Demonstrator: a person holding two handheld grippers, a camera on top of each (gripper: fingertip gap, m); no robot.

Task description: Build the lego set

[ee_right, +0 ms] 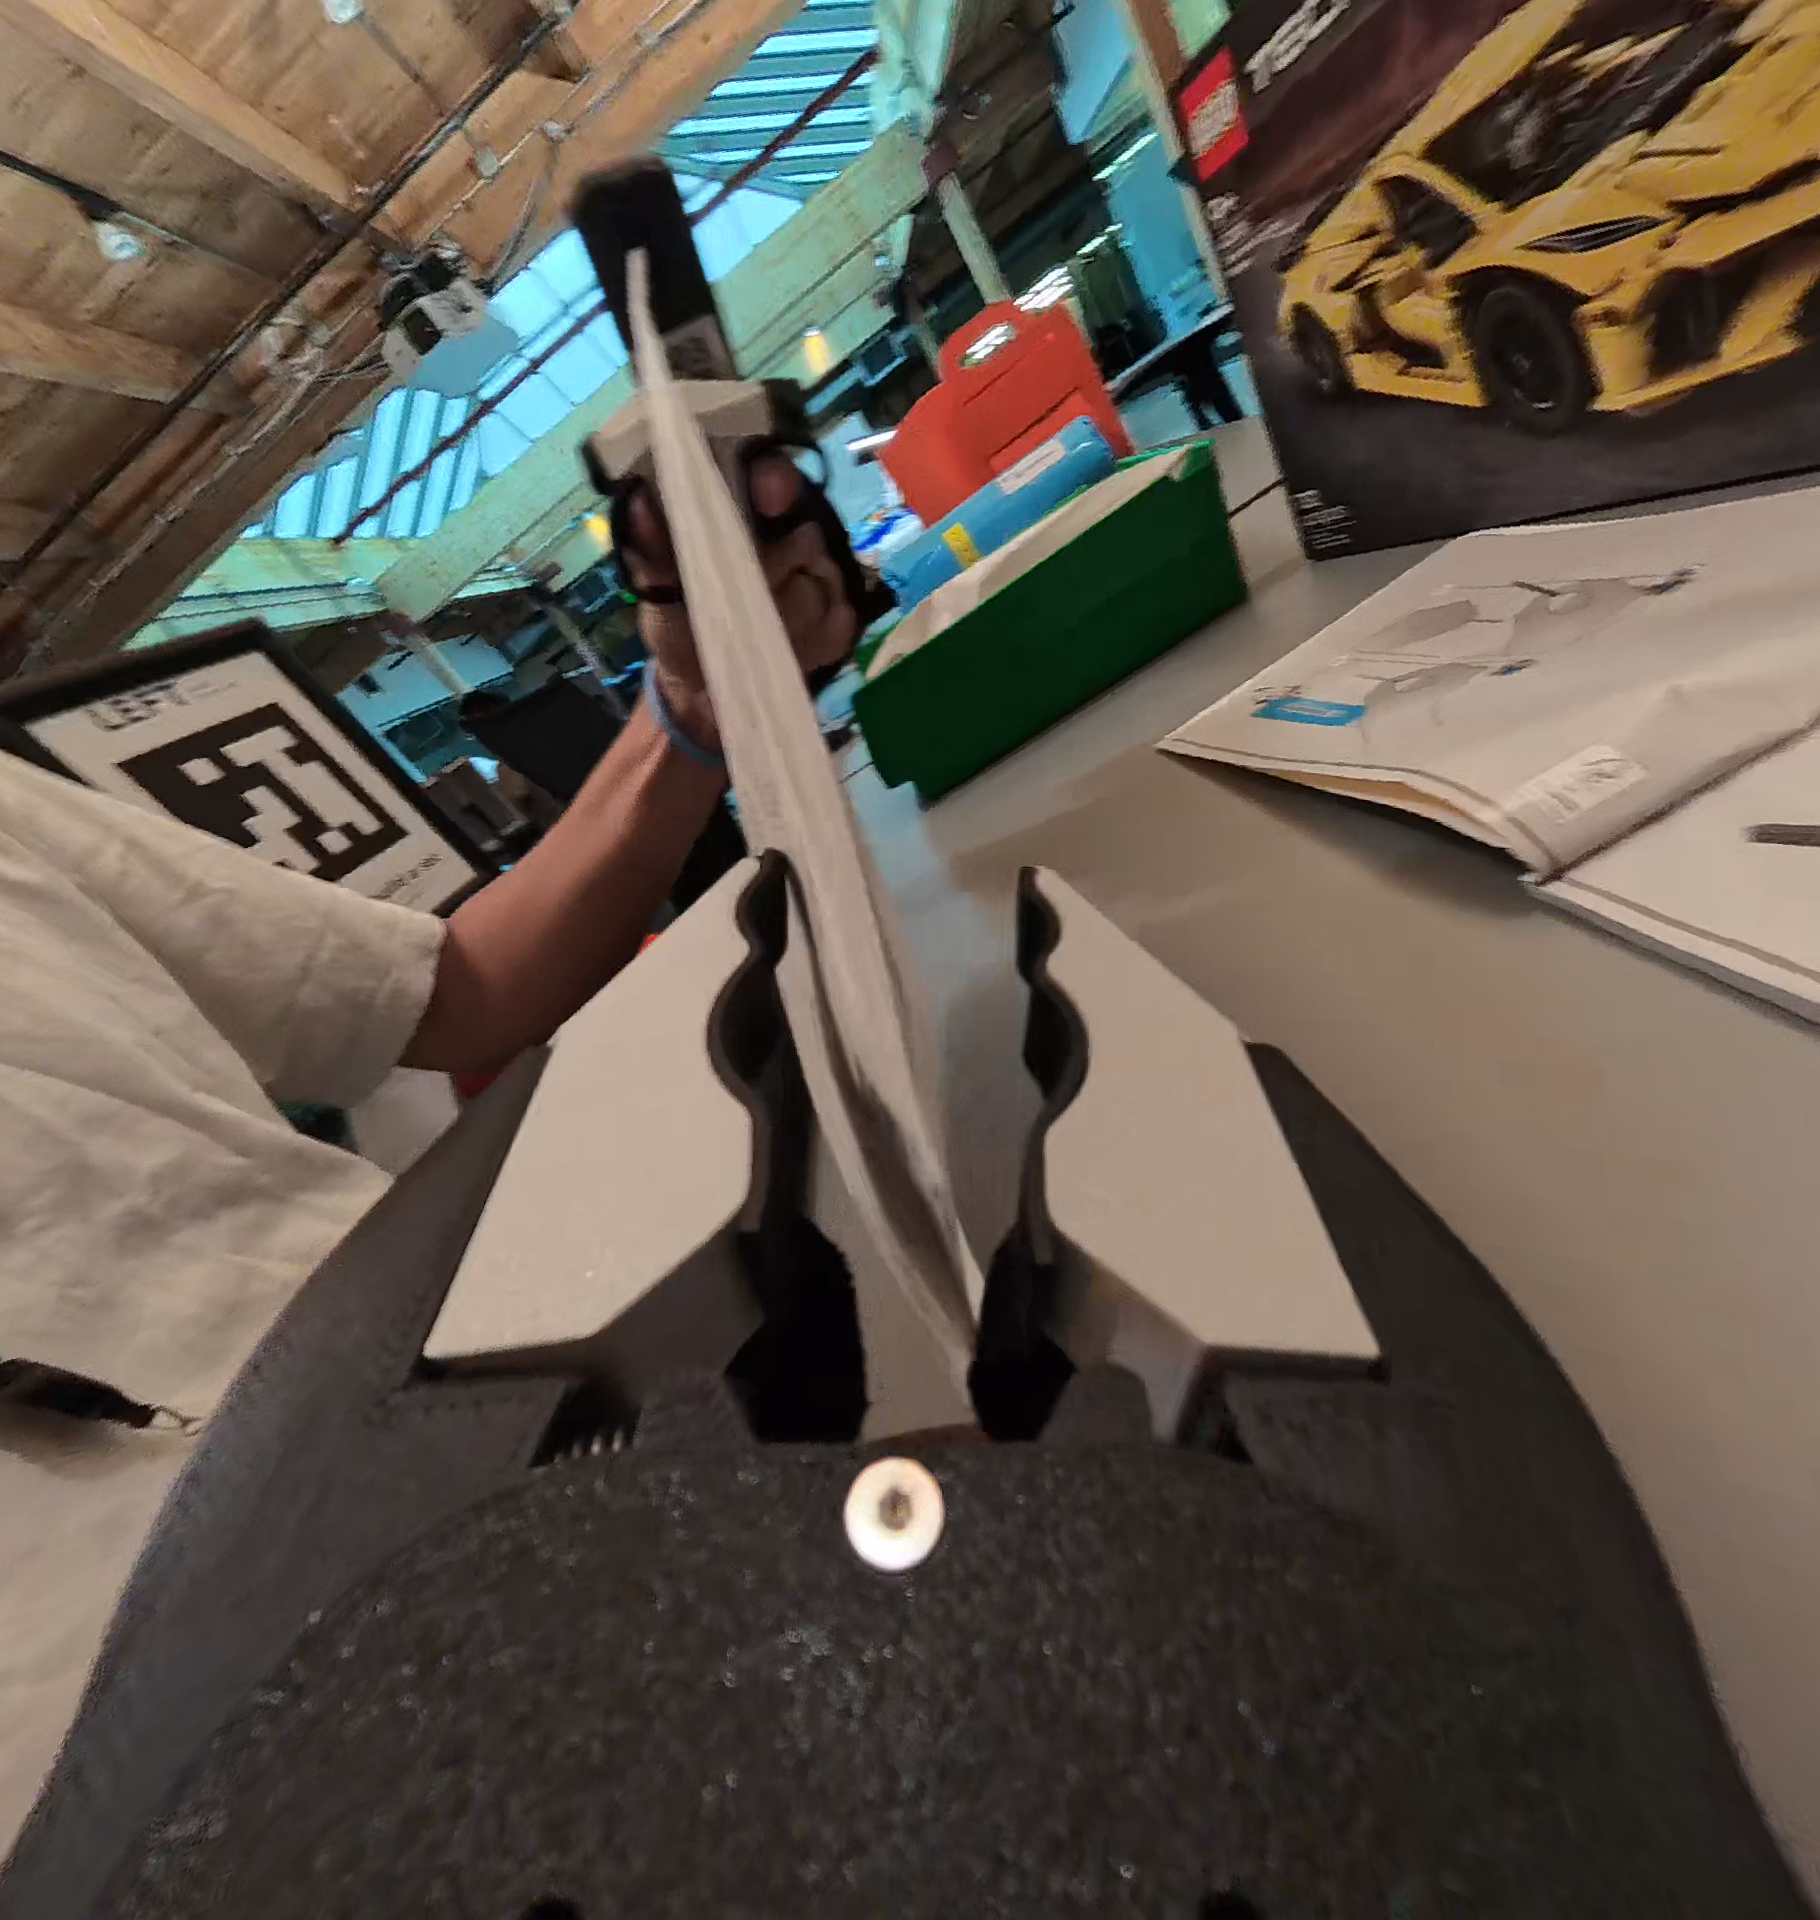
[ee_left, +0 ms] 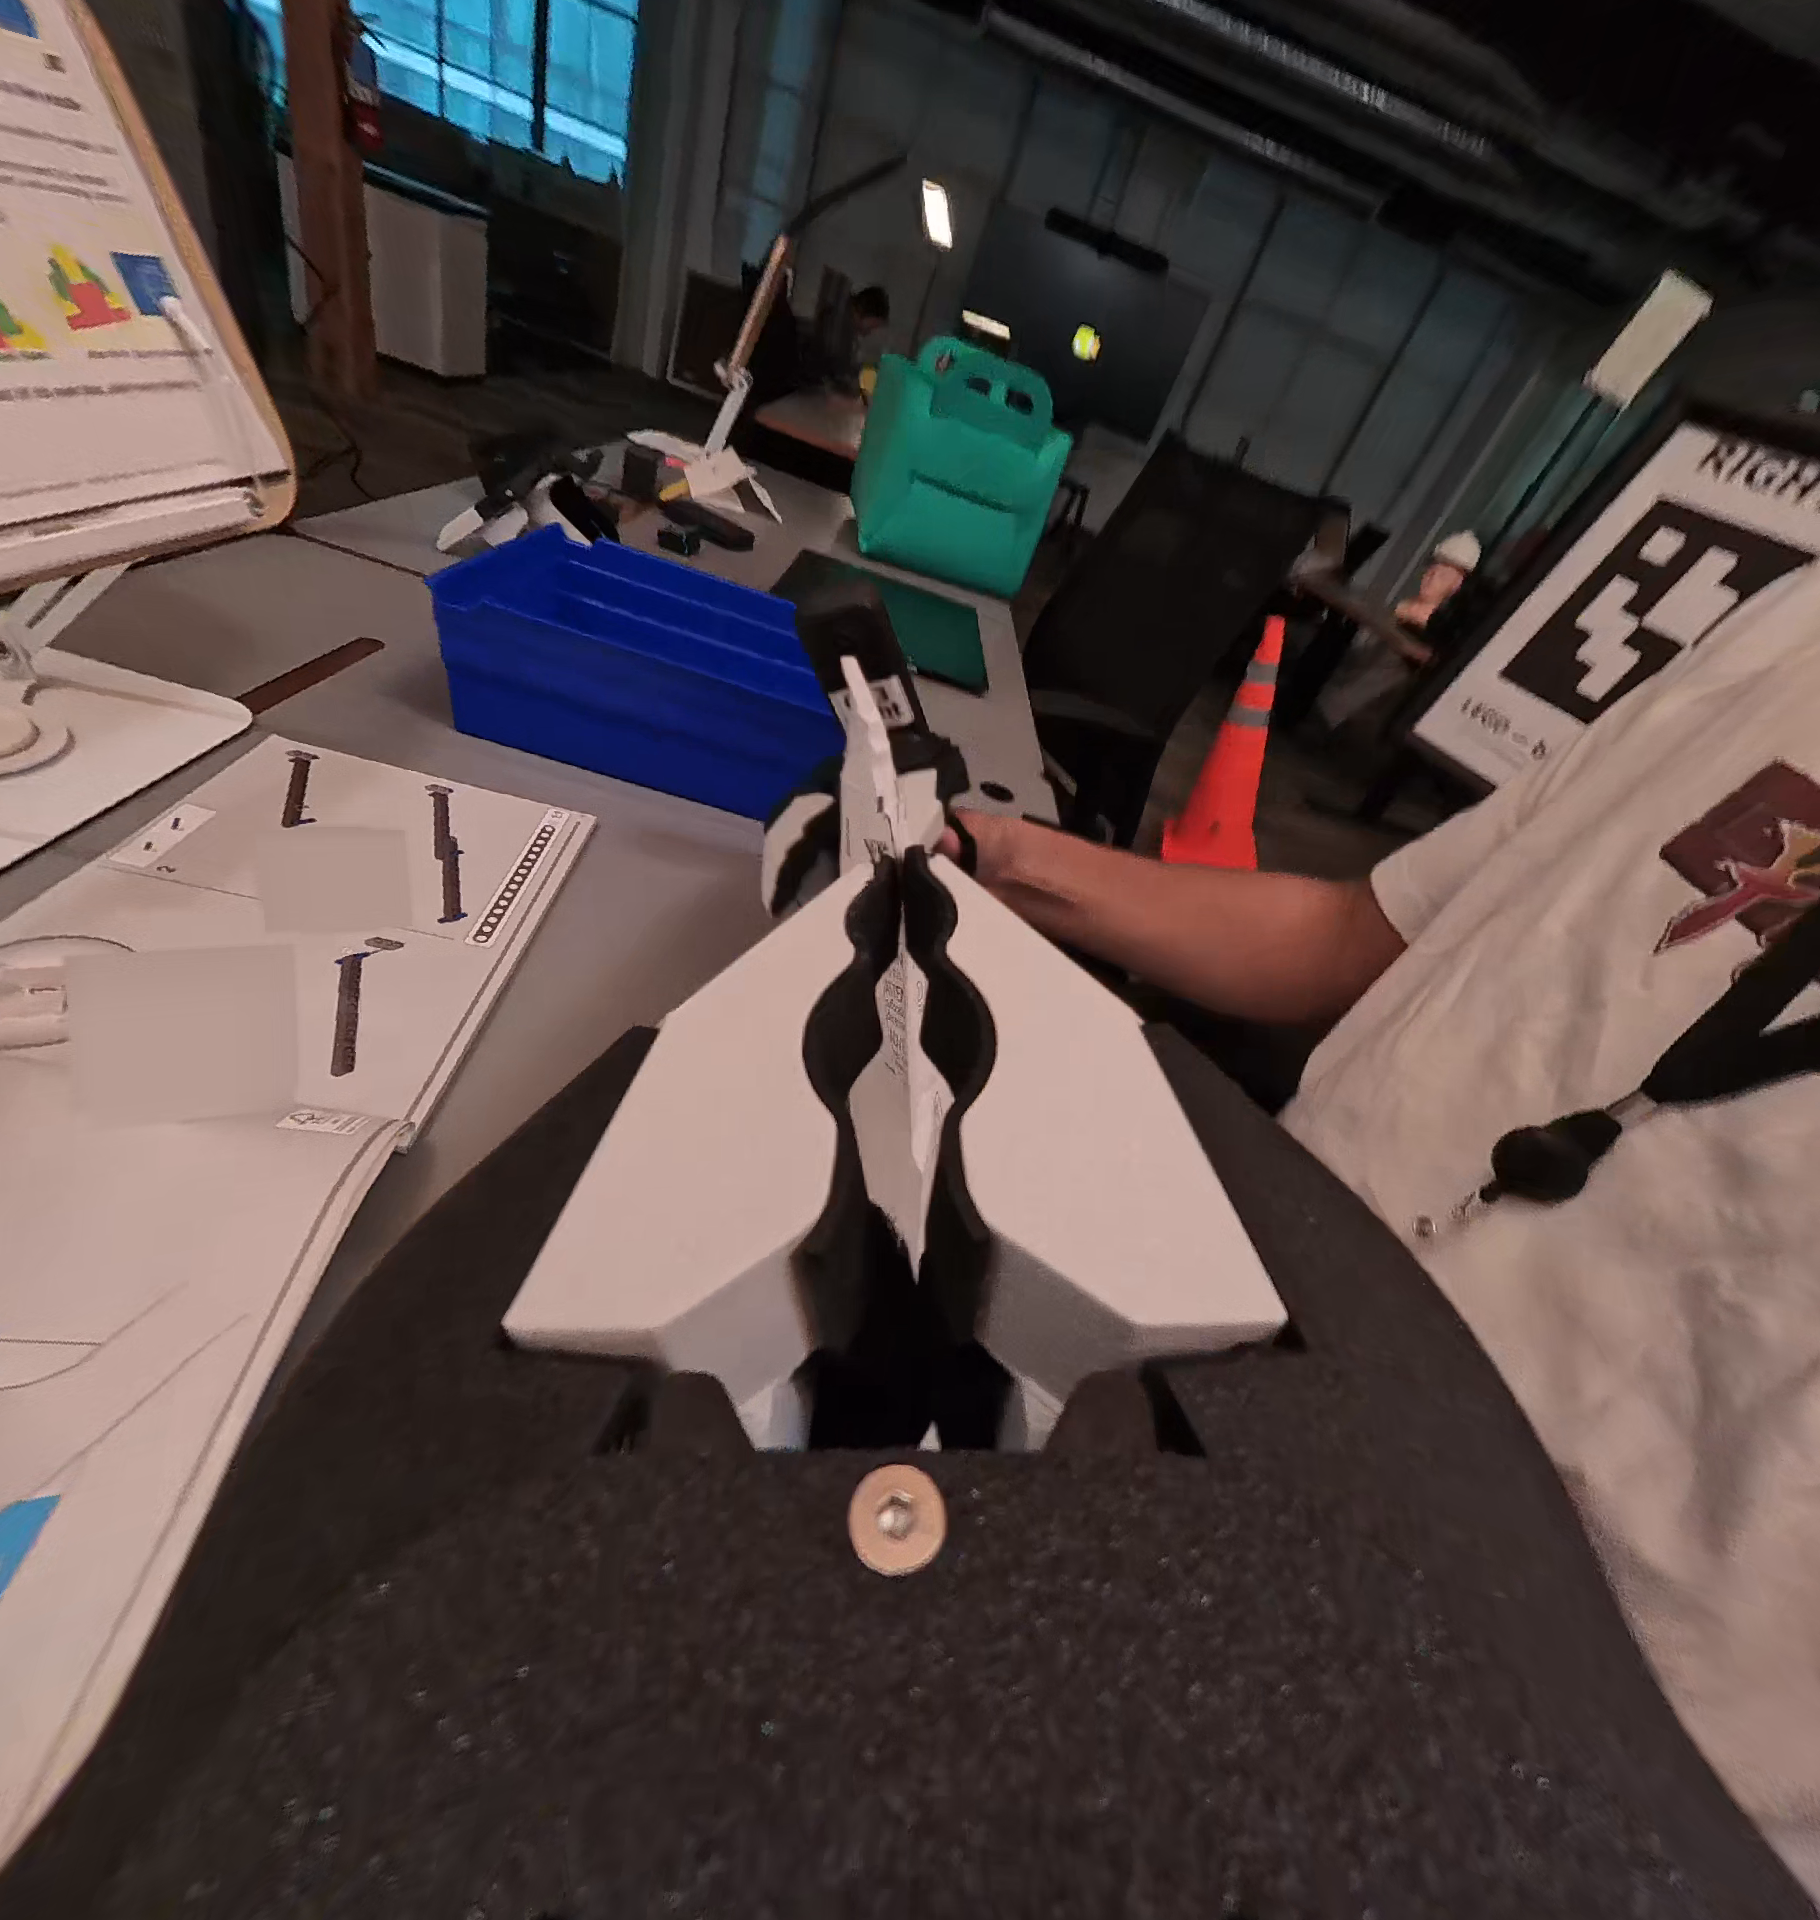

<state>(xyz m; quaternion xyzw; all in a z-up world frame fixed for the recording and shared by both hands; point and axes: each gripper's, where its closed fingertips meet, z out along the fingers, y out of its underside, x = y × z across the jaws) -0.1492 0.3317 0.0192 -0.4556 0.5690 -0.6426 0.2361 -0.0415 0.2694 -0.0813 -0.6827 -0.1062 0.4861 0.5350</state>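
Observation:
A flat white printed paper bag (ee_left: 911, 1091) is seen edge-on and stretched in the air between both grippers. My left gripper (ee_left: 901, 868) is shut on one end of it. My right gripper (ee_left: 885, 769) shows beyond it, at the bag's far end. In the right wrist view the right gripper (ee_right: 901, 883) stands open. The bag (ee_right: 781, 748) runs between its fingers, close to the left finger (ee_right: 625, 1143). The left gripper (ee_right: 698, 416) holds the far end, with a hand behind it. The bag's contents are hidden.
An open instruction booklet (ee_left: 262, 935) lies on the grey table (ee_left: 625, 935); it also shows in the right wrist view (ee_right: 1508, 707). A blue bin (ee_left: 625, 665), a green bin (ee_right: 1051, 634) and the set's box (ee_right: 1560, 260) stand around. The person's white shirt (ee_left: 1612, 1143) is close. Spacing between my two grippers at the tips: around 15 centimeters.

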